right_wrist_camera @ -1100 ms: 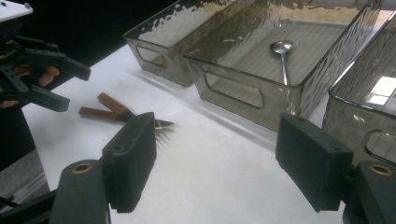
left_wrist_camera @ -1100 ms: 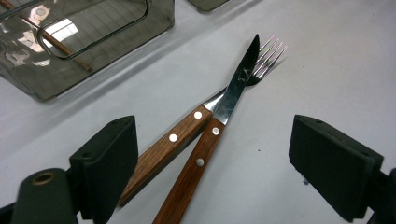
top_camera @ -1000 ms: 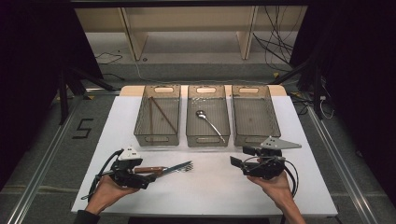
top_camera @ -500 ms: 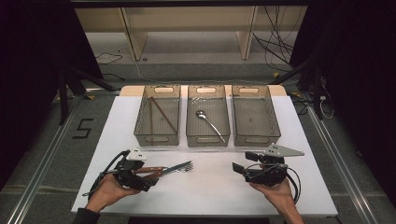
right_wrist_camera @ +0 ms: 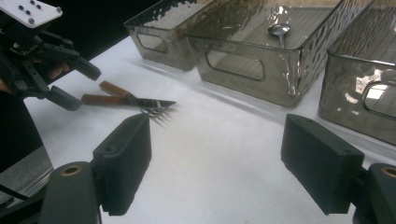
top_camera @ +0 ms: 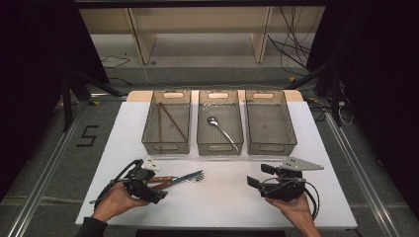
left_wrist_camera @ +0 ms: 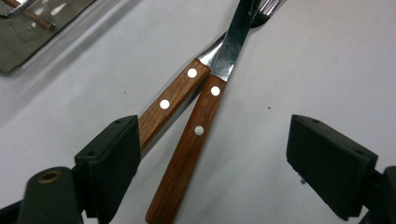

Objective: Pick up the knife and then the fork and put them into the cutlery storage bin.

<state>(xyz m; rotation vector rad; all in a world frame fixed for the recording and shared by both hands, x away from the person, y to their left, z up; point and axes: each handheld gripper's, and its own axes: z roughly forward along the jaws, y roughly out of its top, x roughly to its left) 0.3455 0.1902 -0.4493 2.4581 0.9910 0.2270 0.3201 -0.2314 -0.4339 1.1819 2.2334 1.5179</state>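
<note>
Straddling two wooden handles with its jaws spread wide, the left tool (top_camera: 159,183) sits low over the white counter (top_camera: 222,207) without gripping either. The knife (left_wrist_camera: 205,100) lies between the jaws, its blade crossing over the fork (left_wrist_camera: 175,98), whose handle runs just beside the left-hand jaw; whether it touches that jaw I cannot tell. Both pieces lie flat on the counter near its front edge, tips pointing toward the right tool (top_camera: 259,175), which is held well apart with its jaws also wide and nothing between them. Beyond stand three clear bins in a row: the left bin (top_camera: 148,133) holds chopsticks (top_camera: 172,120), the middle bin (top_camera: 201,138) a spoon (top_camera: 221,129), and the right bin (top_camera: 291,136) completes the row.
</note>
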